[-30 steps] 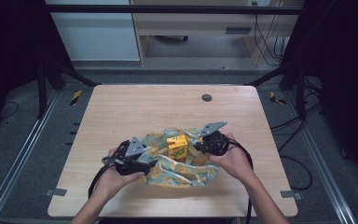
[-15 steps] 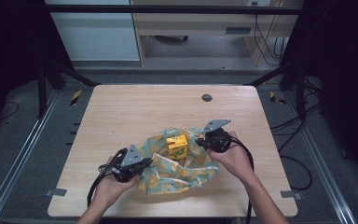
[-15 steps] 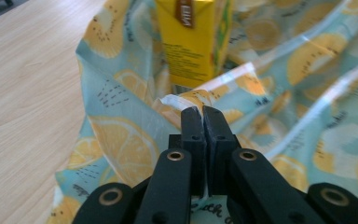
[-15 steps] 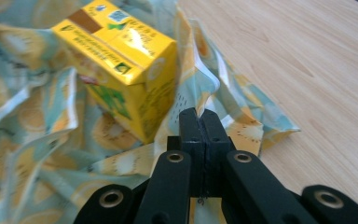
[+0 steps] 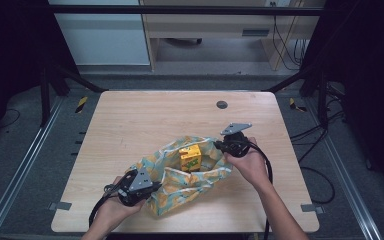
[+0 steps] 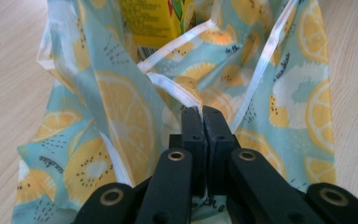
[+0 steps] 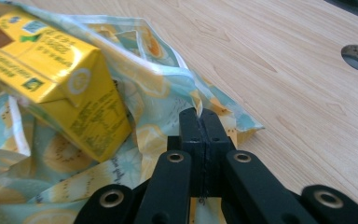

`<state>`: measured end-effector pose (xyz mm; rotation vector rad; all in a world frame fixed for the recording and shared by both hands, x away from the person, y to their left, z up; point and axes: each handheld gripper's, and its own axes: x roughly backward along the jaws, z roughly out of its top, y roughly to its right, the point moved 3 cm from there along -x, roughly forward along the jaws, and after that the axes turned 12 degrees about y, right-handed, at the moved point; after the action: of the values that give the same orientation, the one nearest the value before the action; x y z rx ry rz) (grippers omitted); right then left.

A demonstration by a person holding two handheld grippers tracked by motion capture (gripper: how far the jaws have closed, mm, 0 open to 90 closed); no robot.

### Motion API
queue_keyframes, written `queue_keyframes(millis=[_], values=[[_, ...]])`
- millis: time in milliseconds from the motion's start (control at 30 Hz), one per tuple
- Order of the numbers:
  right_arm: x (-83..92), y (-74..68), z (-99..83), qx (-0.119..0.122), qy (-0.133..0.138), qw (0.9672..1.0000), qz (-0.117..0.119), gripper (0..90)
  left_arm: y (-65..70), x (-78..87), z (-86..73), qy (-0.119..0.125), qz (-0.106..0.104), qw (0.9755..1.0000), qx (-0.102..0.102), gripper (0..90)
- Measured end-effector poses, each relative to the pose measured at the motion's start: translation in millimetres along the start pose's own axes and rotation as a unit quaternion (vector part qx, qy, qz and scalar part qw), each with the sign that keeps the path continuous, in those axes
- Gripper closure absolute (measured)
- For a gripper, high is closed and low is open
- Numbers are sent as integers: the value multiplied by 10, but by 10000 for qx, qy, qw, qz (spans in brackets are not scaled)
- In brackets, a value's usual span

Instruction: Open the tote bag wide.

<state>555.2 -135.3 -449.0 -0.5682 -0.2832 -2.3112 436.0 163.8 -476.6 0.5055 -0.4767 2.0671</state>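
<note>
High view: a fruit-print cloth bag [image 5: 190, 177] lies on the near half of the wooden table [image 5: 145, 120], its mouth spread between the two tools, with a yellow drink carton [image 5: 190, 157] standing inside. The left gripper [image 5: 150, 187] holds the near-left edge of the bag, and the right gripper [image 5: 219, 146] holds the far-right edge.

Left gripper view: the black jaws are pressed together on the white-trimmed hem [image 6: 177, 91] of the bag, and the carton [image 6: 156, 21] sits beyond, inside the opening.

Right gripper view: the jaws are likewise clamped on a fold of the bag's rim [image 7: 196, 100], with the carton [image 7: 51, 77] just beside them, tilted against the cloth.

The step in hand looks like spreading or straightening the bag around the carton. The next move likely calls for an even pull from both sides, without tipping the carton.
</note>
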Motion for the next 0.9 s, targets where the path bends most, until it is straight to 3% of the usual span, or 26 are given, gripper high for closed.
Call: queue_keyframes(millis=[600,900], values=[[-194,176,-150,-240,-334,9988,-260,900,-63,75,-128,-280,-6,9996,-42,891],[-216,225,-170,-309,-379,9982,-334,900,-86,101,-151,-235,6,9997,62,892]])
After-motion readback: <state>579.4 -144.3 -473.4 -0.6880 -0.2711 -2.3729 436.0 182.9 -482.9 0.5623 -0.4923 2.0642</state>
